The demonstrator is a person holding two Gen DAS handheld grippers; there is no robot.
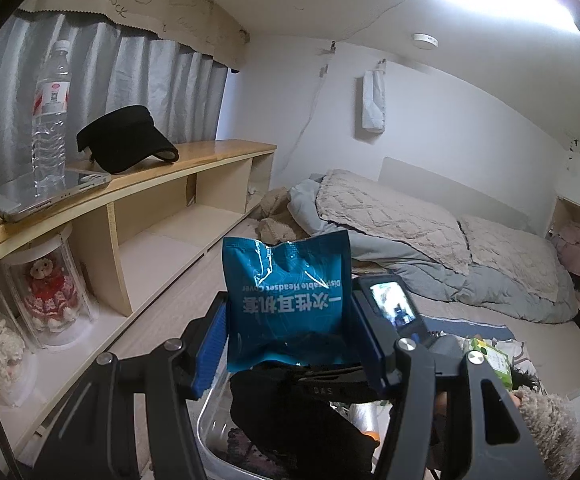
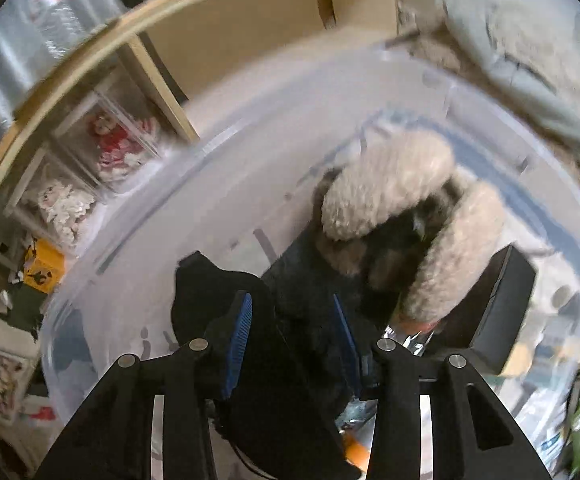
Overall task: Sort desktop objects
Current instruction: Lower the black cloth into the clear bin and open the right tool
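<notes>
So the left gripper (image 1: 288, 330) has its two blue pads clamped on a teal foil packet (image 1: 286, 300) — a disposable headset cover by its label — pinched from both sides at its lower half, standing upright with the print upside down. It hangs right above a clear plastic bin (image 1: 210, 412), which already has a black cloth (image 1: 290, 412) in it. Behind, on the wooden shelf (image 1: 194, 160), stand a water bottle (image 1: 50, 116), a black visor cap (image 1: 126, 140) and a tablet (image 1: 42, 192). The right gripper (image 2: 291, 336) points down into the same bin (image 2: 138, 264). The black cloth (image 2: 218, 292) lies directly under and between its blue pads, but that view is blurred, so I can't tell whether the pads actually press on it or just hover around it. A fuzzy cream sleeve (image 2: 389, 188) reaches in just beyond the fingers.
</notes>
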